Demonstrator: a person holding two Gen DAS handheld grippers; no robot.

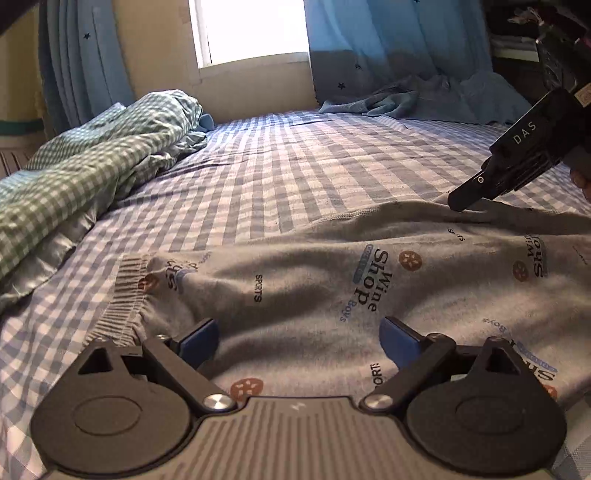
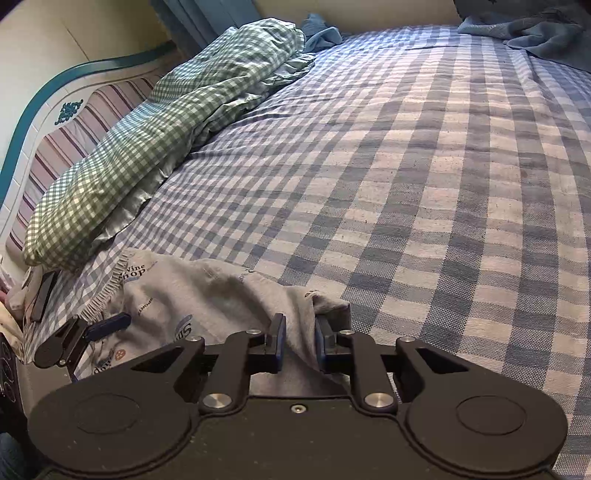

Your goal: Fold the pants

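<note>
Left wrist view: the pants (image 1: 314,273) lie on the bed (image 1: 295,158), their long axis running across the picture from the ribbed cuff (image 1: 123,295) at the left toward the right edge. They are soft grey knit, printed with "Wine Shop", "SPORTS" and brown round marks, and lie in shallow wrinkles. The left gripper (image 1: 298,341) hangs just over the cloth with its blue-padded fingers (image 1: 197,341) spread wide and nothing between them. At the right the right gripper (image 1: 461,203), black and hard-edged, touches the far edge of the pants with its tip; whether it pinches cloth there cannot be told from here. The sheet is a woven blue-and-white check. A green gingham quilt (image 1: 81,177) with a shiny lining is bunched at the left, below blue curtains (image 1: 369,55) and a bright window (image 1: 255,29).

Right wrist view: the right gripper (image 2: 300,341) has its fingers drawn close, and a raised fold of the pants (image 2: 207,291) stands between the pads, which press on it. The left gripper (image 2: 85,336) shows at the left, open over the cloth near the cuff. Only this view shows the striped headboard (image 2: 66,136) with its teal trim.
</note>
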